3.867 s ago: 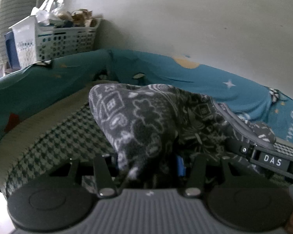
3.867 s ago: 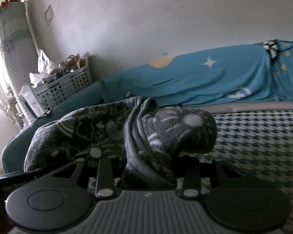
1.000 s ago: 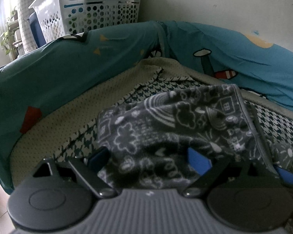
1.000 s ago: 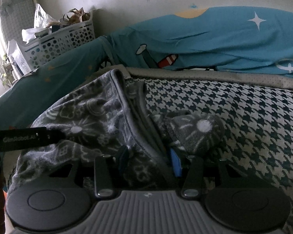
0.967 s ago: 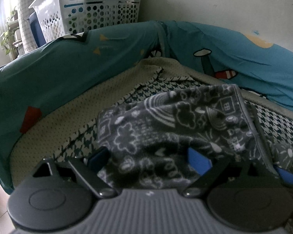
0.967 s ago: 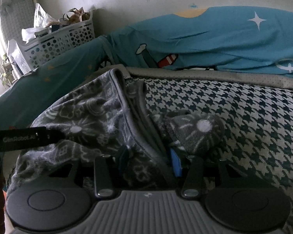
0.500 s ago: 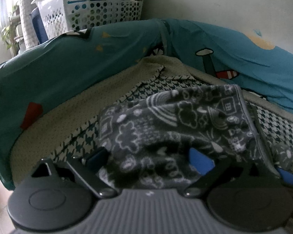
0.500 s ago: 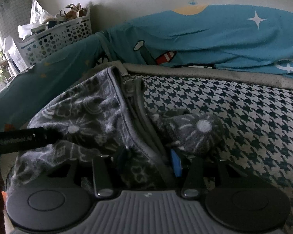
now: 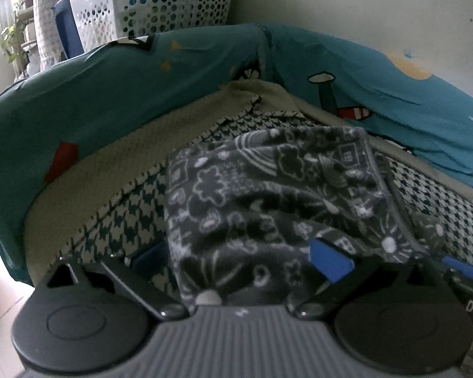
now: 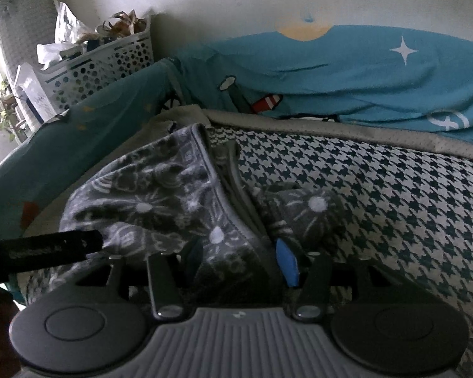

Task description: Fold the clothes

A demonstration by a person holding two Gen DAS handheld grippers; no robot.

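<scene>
A dark grey fleece garment (image 9: pixel 268 189) with white doodle prints lies folded on the houndstooth blanket (image 10: pixel 394 204). My left gripper (image 9: pixel 239 258) straddles its near edge. Its jaws are opening wide, and the cloth lies loose between the fingers without the blue pad (image 9: pixel 331 260) pressing it. My right gripper (image 10: pixel 239 260) is at the garment's (image 10: pixel 160 195) hemmed right edge. Its jaws are opening too, with the bunched hem between the pads and the blue pad (image 10: pixel 287 263) showing free. The left gripper's black body (image 10: pixel 41 249) shows at the left of the right wrist view.
A teal cartoon-print sheet (image 9: pixel 110 94) rises behind the bed along the wall. A white perforated laundry basket (image 9: pixel 160 9) full of things stands at the back left. A beige mat (image 9: pixel 110 163) borders the blanket. A potted plant (image 9: pixel 12 41) stands by the window.
The garment, held up earlier, now lies on the blanket. Both grippers have drawn back and up a little. The left jaws have spread wider and the right jaws have widened slightly.
</scene>
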